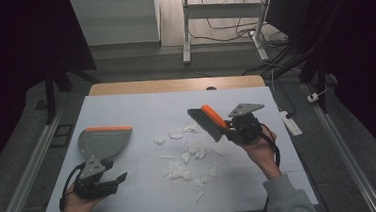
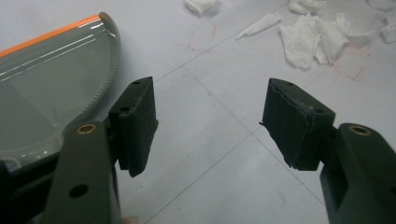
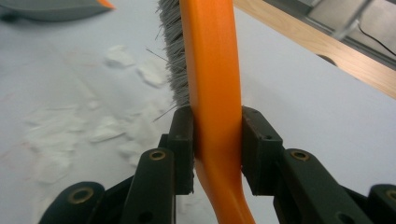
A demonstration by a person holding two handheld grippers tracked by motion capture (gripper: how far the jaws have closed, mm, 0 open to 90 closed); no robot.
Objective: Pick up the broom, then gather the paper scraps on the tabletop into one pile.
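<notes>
My right gripper [image 1: 226,128] holds the brush [image 1: 208,121] above the surface [image 1: 140,102], right of its middle, fingers [image 3: 183,140] clamped on the orange handle [image 3: 212,88], grey bristles [image 3: 173,51] turned toward the paper scraps [image 1: 187,158]. The scraps lie loose around the middle of the surface, some nearer the front edge. My left gripper [image 1: 117,179] sits low near the front-left corner, its 2 fingers [image 2: 137,121] spread wide with nothing between them. The dustpan [image 1: 102,141] rests flat beside the left edge, just behind that gripper, its orange lip [image 1: 108,128] toward the far edge; in the left gripper view its rim lies beside one finger, and I cannot tell whether they touch.

As I judge it, the sweep is about to start and the pan is not yet held. The risks from here: a stroke begun with the pan loose would push it along the surface instead of loading it; its lip faces away from the pile, so scraps would stop against its side; a fast stroke could flick the light paper toward the front edge and off; and the handle, pinched at 1 narrow point, could twist in my fingers when the bristles press down.
</notes>
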